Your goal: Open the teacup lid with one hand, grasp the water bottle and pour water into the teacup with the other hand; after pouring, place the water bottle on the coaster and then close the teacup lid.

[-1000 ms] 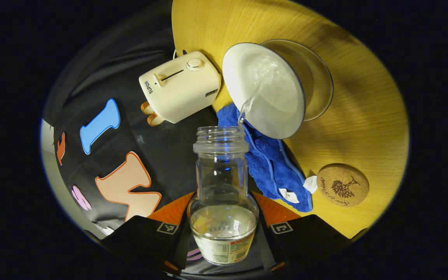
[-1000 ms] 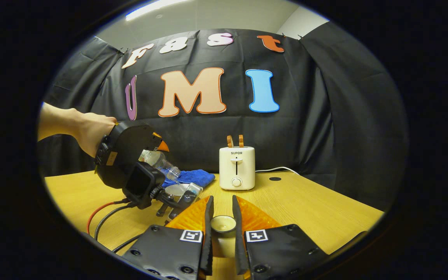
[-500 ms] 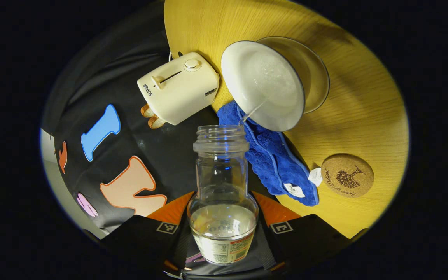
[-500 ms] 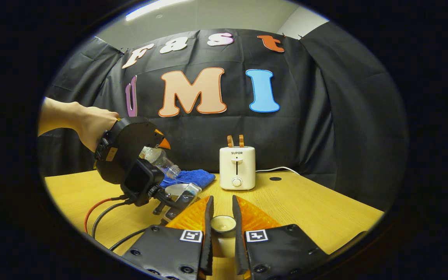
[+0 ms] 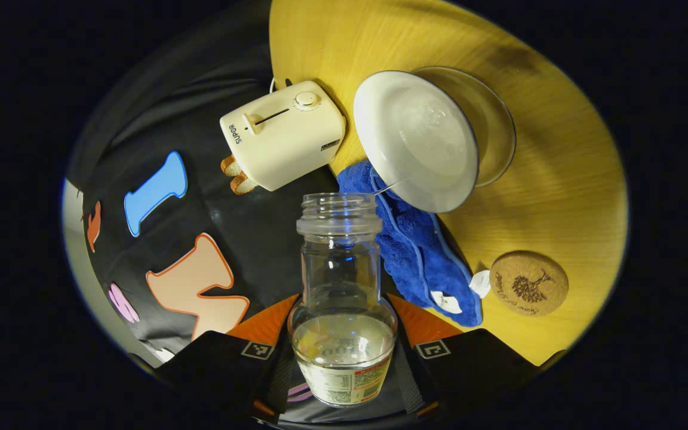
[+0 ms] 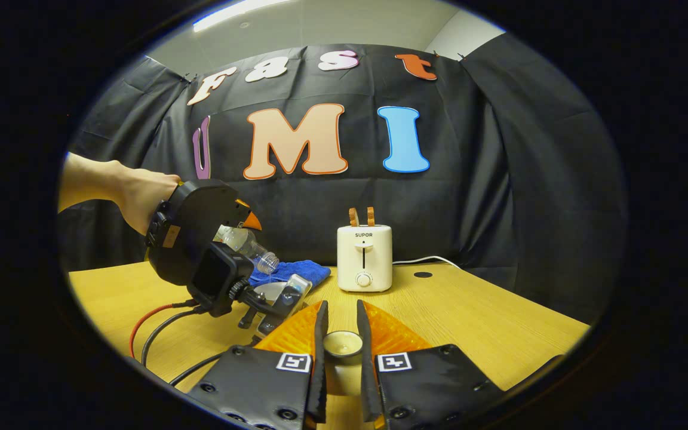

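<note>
1. Left gripper view: left gripper point(image 5: 344, 334) clamped on water bottle point(image 5: 344, 286), both fingers against its lower body; cap off, water w/ label in the base, mouth aimed toward the teacup point(image 5: 439, 137).
2. Same view: teacup lidless, white inside, glassy outer wall, sitting on the table point(image 5: 559, 179) mid-surface; thin thread of water between bottle mouth and cup rim.
3. Same view: cork coaster point(image 5: 529, 282) bare, near table's front edge, just beside the blue towel point(image 5: 415, 251); towel lies between cup and coaster.
4. Right gripper view: right gripper point(image 6: 340, 346) nearly closed, fingers pinching the lid point(image 6: 342, 343) by its knob, held low over the table point(image 6: 469, 322) front edge.
5. Same view, farther off: left gripper point(image 6: 248, 224) w/ a hand point(image 6: 141, 203) behind it, bottle point(image 6: 248, 248) tilted mouth-down over the cup point(image 6: 284, 292); gripper body and cables hide much of the cup.
6. Around: toaster point(image 6: 364, 257) w/ bread in its slots, at table's back edge by the booth wall, cord trailing right; towel point(image 6: 290, 272) behind the cup.
</note>
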Demonstrator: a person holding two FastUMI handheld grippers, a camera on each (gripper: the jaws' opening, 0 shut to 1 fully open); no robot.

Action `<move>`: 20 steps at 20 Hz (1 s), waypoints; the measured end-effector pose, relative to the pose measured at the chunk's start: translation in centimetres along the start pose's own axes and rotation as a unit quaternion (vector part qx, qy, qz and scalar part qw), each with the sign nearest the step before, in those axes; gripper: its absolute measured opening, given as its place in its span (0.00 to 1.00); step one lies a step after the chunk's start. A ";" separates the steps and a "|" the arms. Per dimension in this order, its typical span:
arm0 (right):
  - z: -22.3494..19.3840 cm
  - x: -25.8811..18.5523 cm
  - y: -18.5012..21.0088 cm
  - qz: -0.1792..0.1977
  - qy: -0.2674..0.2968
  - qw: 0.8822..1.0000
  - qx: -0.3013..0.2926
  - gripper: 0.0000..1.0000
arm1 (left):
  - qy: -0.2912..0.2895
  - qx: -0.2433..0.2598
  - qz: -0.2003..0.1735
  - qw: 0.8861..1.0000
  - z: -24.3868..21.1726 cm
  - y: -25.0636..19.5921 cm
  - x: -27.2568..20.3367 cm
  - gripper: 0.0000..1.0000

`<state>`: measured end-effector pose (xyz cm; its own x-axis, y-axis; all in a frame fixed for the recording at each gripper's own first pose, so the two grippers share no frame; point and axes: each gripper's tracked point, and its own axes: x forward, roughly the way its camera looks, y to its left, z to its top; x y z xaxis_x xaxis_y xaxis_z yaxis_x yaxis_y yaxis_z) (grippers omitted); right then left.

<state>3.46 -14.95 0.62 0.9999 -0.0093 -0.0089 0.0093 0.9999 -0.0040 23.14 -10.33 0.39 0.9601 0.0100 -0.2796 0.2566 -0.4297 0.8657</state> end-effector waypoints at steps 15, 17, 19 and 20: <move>0.2 0.0 -1.7 -0.035 -0.003 0.999 -0.001 0.26 | -0.106 -0.402 0.002 0.909 0.3 -3.0 -0.5 0.69; 0.2 0.0 -1.7 -0.034 -0.003 0.999 -0.001 0.26 | -0.117 -0.503 0.019 0.856 -0.9 -2.1 -1.0 0.69; 0.2 0.0 -1.7 -0.034 -0.004 0.999 -0.001 0.26 | -0.133 -0.608 0.029 0.782 -1.7 -1.4 -0.8 0.69; 0.2 0.0 -1.7 -0.034 -0.003 0.999 -0.001 0.26 | -0.138 -0.651 0.028 0.746 -2.1 -1.3 -0.8 0.69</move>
<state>3.43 -16.67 0.83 0.9970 -0.0773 -0.0017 0.0773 0.9970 -0.0060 22.30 -7.89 0.34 0.9598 -0.2392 -0.1466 0.2806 0.8201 0.4987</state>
